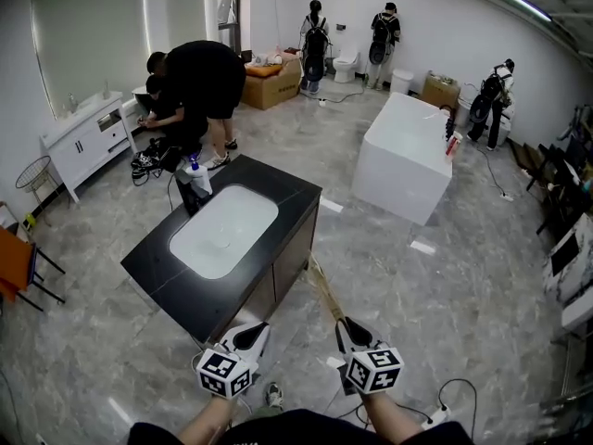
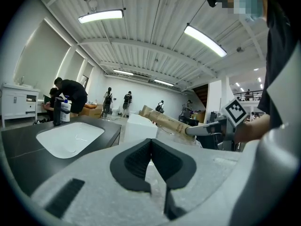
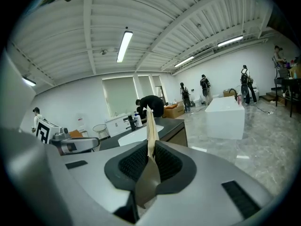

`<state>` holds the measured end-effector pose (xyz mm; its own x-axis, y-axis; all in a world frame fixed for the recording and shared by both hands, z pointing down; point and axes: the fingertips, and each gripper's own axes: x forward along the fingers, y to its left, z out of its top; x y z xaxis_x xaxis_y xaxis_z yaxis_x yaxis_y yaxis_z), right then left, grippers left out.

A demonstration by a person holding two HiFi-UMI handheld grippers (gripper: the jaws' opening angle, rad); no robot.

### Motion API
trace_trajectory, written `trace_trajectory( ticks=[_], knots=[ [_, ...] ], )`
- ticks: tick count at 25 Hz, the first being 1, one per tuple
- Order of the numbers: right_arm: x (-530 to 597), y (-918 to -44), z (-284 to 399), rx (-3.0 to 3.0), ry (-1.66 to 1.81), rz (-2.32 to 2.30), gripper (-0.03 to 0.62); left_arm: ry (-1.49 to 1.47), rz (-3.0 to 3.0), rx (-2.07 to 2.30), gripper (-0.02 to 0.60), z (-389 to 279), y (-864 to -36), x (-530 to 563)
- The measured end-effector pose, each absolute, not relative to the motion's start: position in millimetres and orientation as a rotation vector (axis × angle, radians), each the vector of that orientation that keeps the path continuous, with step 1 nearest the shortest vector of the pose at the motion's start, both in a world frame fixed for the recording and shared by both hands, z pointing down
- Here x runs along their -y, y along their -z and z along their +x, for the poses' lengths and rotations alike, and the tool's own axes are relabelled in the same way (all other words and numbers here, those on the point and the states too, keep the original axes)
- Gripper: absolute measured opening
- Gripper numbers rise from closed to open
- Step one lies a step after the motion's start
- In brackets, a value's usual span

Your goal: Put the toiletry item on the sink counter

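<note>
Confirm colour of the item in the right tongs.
The toiletry item is tan brown with dark print; clearest in the left gripper view.

white block (image 1: 405, 156) right, cardboard box (image 1: 271, 83) far, white cabinet (image 1: 88, 137) left wall

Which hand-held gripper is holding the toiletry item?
The right hand-held gripper: its jaws clamp the tan tube, while the left hand-held gripper is shut, empty.
</note>
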<state>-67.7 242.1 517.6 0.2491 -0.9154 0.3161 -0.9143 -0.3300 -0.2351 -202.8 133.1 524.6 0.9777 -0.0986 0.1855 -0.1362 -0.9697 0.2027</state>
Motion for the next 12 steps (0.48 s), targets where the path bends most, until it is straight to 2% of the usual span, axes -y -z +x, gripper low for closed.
trace_trajectory(
  ticks=[12],
  knots=[
    [-155,-517,-52,-1.667,0.63,-2.532,0.043,-0.305,2.915,0.033,0.011,-181,-527,-43]
  ],
)
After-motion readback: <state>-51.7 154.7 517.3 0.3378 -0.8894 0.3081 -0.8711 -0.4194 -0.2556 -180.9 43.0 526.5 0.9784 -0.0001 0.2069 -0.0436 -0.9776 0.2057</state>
